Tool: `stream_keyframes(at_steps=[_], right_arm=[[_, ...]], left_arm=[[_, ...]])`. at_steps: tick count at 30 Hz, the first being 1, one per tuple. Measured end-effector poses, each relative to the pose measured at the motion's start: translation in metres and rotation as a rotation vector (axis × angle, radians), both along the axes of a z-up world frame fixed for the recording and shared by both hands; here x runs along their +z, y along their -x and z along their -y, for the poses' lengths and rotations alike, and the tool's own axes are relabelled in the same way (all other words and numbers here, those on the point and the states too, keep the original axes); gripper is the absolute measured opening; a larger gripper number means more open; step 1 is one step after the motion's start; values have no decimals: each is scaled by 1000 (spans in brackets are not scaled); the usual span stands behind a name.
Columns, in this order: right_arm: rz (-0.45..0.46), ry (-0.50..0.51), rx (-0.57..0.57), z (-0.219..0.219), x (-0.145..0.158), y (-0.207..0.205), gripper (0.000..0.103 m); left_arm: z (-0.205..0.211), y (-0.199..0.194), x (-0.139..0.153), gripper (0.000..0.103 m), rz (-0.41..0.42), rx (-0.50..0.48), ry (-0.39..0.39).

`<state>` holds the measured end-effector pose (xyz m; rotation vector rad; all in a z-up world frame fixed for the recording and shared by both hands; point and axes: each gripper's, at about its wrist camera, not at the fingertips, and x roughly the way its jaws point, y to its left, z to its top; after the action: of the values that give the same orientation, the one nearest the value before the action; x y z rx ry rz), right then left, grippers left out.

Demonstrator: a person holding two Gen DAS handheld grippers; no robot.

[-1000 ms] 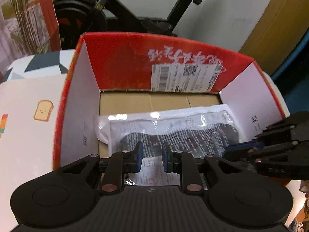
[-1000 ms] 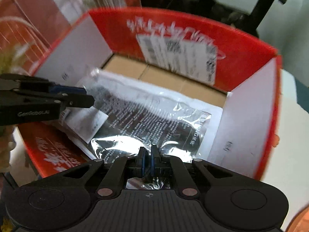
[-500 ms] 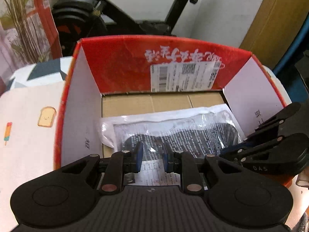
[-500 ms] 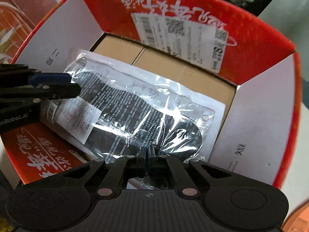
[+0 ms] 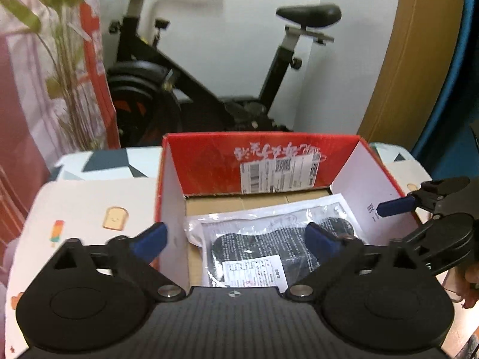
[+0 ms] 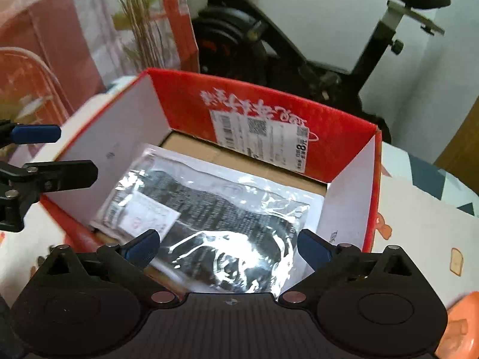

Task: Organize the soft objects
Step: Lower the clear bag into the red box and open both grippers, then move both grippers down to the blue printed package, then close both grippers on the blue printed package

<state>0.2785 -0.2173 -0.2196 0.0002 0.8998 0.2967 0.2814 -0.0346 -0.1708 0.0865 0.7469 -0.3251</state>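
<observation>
Left gripper (image 5: 236, 240): jaws opening, spread wide, nothing pinched; the bag shows between the pads but lies below them, untouched. Right gripper (image 6: 227, 246): same, jaws opening and spread, empty, above the bag's near end. Plastic bag (image 5: 269, 239) with a dark soft item and a paper slip inside lies flat on the brown floor of the red box (image 5: 209, 161), roughly centred, one end close to the right-hand white flap. Box stands on the desk (image 5: 89, 203), which has a cartoon-print cover. Behind the desk: an exercise bike (image 5: 209, 89) and a plant (image 5: 60, 45). Judgement: the bag looks placed. Risks from here: a wide-spread pad catching a box flap on the way out and dragging the box across the desk; the slick film clinging to a pad and lifting out; the two grippers, near each other over the box, knocking together.
</observation>
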Motion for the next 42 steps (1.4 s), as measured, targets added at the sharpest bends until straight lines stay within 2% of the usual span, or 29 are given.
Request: stream_keyframes(at_steps=[1,7,12,15,21,25,28,33,35,40,42], right_arm=[[16,-2,-7,1,2,5,103],[139,-49,-89,9,12,51,103],[245,-68,-97,11,14,94,103],[287,-128,-134,18,9,120,103],[316,-232,-210,31,-15,158,103],[320,-248,-220,32,-33,173,102],[300,-233,-203,26,-48,178,96],[261,-238,-184,17,-67,180,86],[253,-250,-171,13,-71,179,79],[240,-254,-140,6,-79,177,72],[224,-259,-134,4,-82,174,69]], left_arm=[[-2,5,2,103,8,2,-3],[-10,44,10,103,81,14,-28],[-17,80,10,103,139,37,-36],[-20,97,6,103,153,68,-29],[-32,123,-10,103,104,121,76],[-30,128,-25,103,44,130,54],[-33,129,-36,102,14,143,71],[-33,133,-47,91,15,132,96],[-32,132,-52,77,3,130,106],[-27,136,-67,49,-45,106,141],[-26,135,-73,48,-58,92,136]])
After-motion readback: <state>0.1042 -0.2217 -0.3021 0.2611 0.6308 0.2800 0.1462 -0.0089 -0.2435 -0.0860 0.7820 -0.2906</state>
